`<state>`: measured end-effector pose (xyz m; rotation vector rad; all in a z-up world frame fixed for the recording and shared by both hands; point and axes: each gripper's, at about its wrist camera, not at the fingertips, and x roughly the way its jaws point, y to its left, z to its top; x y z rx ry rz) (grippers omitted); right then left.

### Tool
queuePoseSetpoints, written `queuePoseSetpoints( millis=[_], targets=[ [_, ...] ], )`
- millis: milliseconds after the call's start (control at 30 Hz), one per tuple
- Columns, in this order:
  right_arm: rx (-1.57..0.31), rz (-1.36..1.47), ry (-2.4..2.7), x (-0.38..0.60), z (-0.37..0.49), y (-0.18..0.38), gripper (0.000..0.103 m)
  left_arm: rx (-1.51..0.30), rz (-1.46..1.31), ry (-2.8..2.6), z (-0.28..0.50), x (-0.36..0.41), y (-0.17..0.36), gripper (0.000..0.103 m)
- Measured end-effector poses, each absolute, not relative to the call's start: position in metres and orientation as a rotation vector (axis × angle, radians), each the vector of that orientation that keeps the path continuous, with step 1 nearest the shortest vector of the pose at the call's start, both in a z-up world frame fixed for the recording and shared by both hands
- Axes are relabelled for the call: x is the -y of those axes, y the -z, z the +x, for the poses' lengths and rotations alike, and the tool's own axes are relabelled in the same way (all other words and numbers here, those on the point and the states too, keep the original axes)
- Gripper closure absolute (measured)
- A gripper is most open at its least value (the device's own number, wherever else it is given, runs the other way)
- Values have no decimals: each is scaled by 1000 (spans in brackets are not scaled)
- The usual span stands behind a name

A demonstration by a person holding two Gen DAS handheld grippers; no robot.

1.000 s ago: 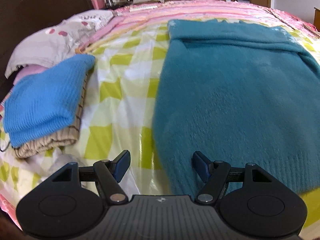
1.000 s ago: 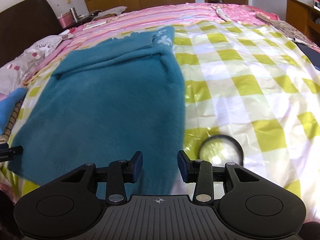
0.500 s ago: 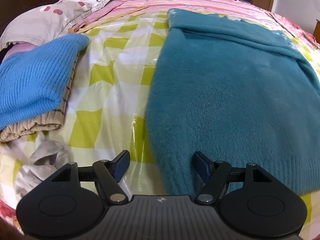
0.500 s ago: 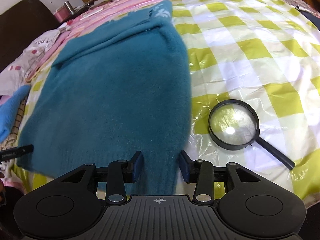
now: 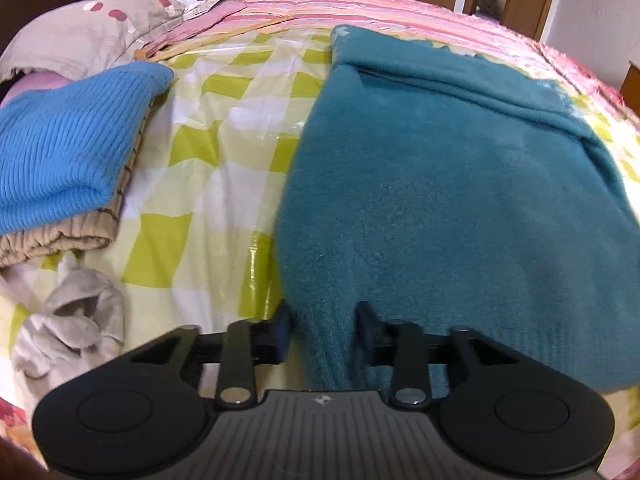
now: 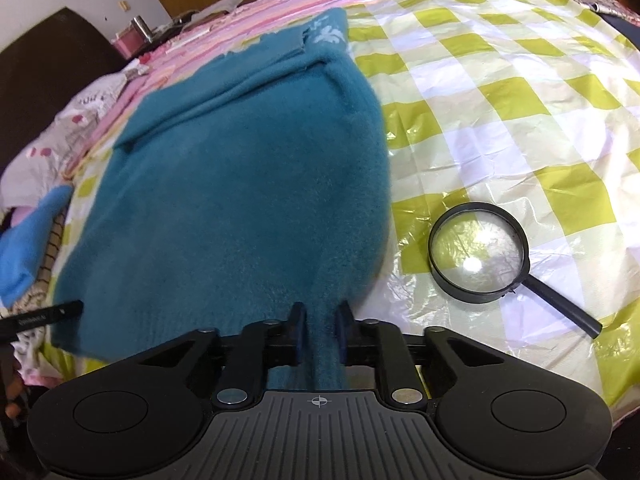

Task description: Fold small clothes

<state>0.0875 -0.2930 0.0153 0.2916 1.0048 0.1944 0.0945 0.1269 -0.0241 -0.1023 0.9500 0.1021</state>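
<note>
A teal fuzzy sweater (image 5: 460, 184) lies flat on the yellow-and-white checked sheet, sleeves folded across its far end. My left gripper (image 5: 324, 330) is at its near left hem corner, jaws closing on the fabric that sits between them. In the right wrist view the same sweater (image 6: 240, 184) fills the middle. My right gripper (image 6: 320, 330) is shut on its near right hem corner, the cloth pinched between the pads. The left gripper's finger tip (image 6: 52, 312) shows at the far left.
A folded bright blue knit (image 5: 64, 144) sits on a folded tan striped garment (image 5: 60, 236) at left. A crumpled grey cloth (image 5: 76, 320) lies near the bed edge. A black magnifying glass (image 6: 480, 256) lies right of the sweater. Pillows (image 5: 92, 28) sit beyond.
Both grippers moved forward onto the sweater's near hem and narrowed. The right one has closed on the right corner, the left one has closed in around the left corner.
</note>
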Motion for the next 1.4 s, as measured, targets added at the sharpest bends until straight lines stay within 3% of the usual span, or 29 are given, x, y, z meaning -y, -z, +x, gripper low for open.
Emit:
queuePoseSetpoints(
  millis=[400, 500, 667, 1033, 1400],
  targets=[
    [-1006, 343, -234, 301, 89, -8, 85, -969, -90, -143, 101, -121, 27, 60],
    [-1000, 357, -245, 304, 87, -7, 85, -966, -89, -128, 97, -117, 24, 74],
    [-985, 420, -266, 311, 87, -9, 90, -942, -114, -124, 95, -113, 12, 86],
    [-768, 756, -386, 326, 105, -62, 93, -738, -372, 43, 123, -117, -54, 87],
    [-657, 859, -396, 319, 190, -91, 93, -626, -474, 74, 205, -132, -70, 87]
  ],
)
